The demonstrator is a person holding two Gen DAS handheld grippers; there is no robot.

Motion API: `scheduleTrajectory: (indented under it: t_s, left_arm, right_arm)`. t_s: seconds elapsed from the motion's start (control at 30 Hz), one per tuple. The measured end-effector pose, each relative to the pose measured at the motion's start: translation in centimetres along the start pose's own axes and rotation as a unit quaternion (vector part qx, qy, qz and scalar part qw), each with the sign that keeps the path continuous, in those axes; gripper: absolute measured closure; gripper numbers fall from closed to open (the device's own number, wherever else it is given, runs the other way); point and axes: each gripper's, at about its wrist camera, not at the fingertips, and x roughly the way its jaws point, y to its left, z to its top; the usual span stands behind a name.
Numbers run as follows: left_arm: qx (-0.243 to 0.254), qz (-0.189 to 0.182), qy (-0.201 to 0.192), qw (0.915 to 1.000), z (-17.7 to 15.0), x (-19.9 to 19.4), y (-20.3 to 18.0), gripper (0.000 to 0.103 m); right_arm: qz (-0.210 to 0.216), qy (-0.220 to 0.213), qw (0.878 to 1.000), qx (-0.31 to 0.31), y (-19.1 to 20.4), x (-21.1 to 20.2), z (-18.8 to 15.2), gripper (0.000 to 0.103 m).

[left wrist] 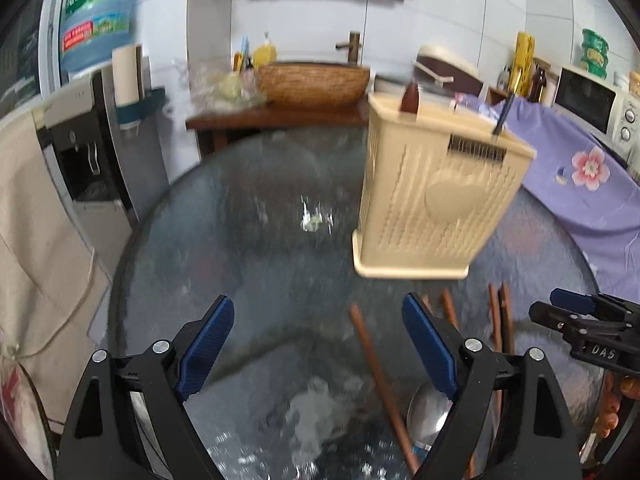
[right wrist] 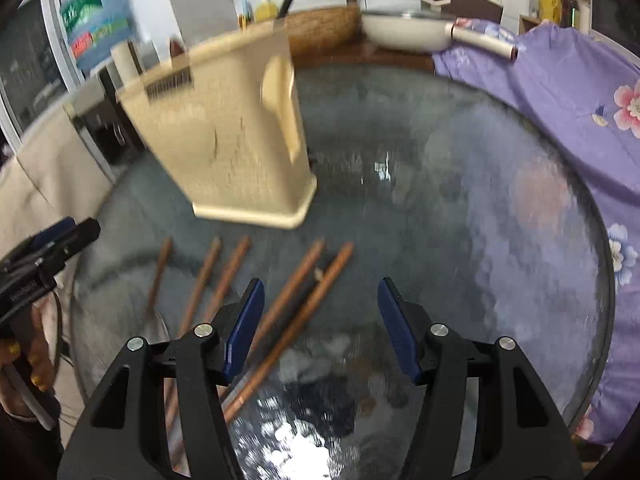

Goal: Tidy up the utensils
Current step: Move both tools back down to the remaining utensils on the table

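From your left wrist camera, your left gripper (left wrist: 318, 340) stands wide open over the round glass table (left wrist: 248, 240) with nothing between its blue pads. The beige utensil holder (left wrist: 436, 188) stands upright toward the far right of the table, two dark handles poking from its top. Brown chopsticks (left wrist: 380, 380) lie near the table's near edge, just beside your right-hand finger, and a metal spoon (left wrist: 426, 412) lies partly hidden behind that finger. Your right gripper (left wrist: 576, 316) shows at the frame's right edge.

From your right wrist camera, your right gripper (right wrist: 320, 324) is partly open and empty, its pads apart above bare glass. Several chopsticks (right wrist: 304, 312) lie fanned out near the table's (right wrist: 460, 160) near-left edge; one pair runs beside and under your left-hand finger. The utensil holder (right wrist: 224, 140) stands beyond them, toward the far left. Your left gripper (right wrist: 60, 236) enters at the left, held in a hand (right wrist: 28, 360).
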Motion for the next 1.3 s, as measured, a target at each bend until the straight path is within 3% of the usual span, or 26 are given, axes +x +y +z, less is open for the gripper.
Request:
scheduleTrajectory:
  t_s: [0.4,0.83,0.9,1.03,1.2,1.3]
  left_arm:
    - [0.002,0.004,0.031,0.9995,-2.8,1.4,-0.5,0.025]
    - [0.003,0.003,0.044,0.9990,-3.0,2.1,-0.3,0.025]
    - [0.004,0.004,0.047,0.9989,-3.0,2.3,-0.3,0.028]
    - [0.003,0.005,0.053,0.9986,-2.9,2.6,-0.1,0.031]
    - [0.007,0.012,0.058,0.9982,-2.4,3.3,-0.3,0.035]
    - [0.013,0.014,0.061,0.9980,-2.3,3.6,-0.7,0.036]
  right_arm:
    - [-0.022,0.033,0.999,-0.004,0.5,2.3,-2.0,0.062]
    - [-0.027,0.046,0.999,-0.005,0.2,2.3,-1.3,0.068]
    - [-0.033,0.048,0.998,-0.006,0.1,2.4,-1.1,0.073]
    - [-0.011,0.059,0.998,0.021,-0.4,3.0,-0.4,0.073]
    - [-0.019,0.064,0.998,0.020,0.2,3.7,0.5,0.074]
    - [-0.035,0.069,0.997,0.004,1.0,4.4,1.0,0.083]
